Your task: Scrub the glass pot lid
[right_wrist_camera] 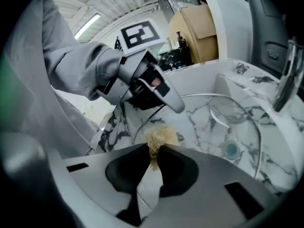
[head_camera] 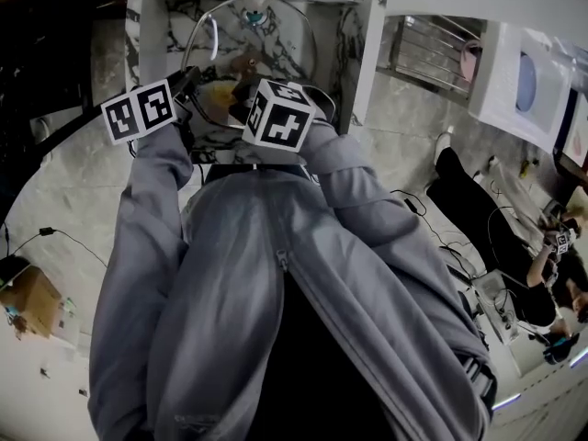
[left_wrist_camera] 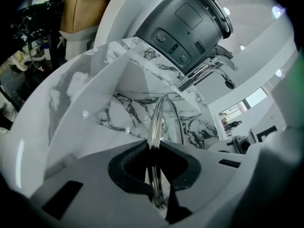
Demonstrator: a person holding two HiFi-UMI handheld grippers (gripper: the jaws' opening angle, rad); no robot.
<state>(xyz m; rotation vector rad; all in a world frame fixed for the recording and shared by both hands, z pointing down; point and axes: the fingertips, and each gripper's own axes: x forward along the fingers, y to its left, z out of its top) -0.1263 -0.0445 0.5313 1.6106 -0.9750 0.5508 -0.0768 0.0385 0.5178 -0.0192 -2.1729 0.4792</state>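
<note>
Nearest, in the right gripper view, the right gripper (right_wrist_camera: 154, 148) has its jaws pressed together on a tan fibrous scrubber (right_wrist_camera: 155, 137). Just beyond, from twelve to three o'clock, the glass pot lid (right_wrist_camera: 223, 127) stands tilted over the marble sink (right_wrist_camera: 280, 132). The left gripper (right_wrist_camera: 159, 96) pinches its rim at eleven o'clock. Farthest, the faucet (right_wrist_camera: 286, 77) rises at two o'clock.

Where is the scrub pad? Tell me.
Right gripper view, centre: the scrub pad is pinched in the right gripper, at the glass lid that the left gripper holds.
</note>
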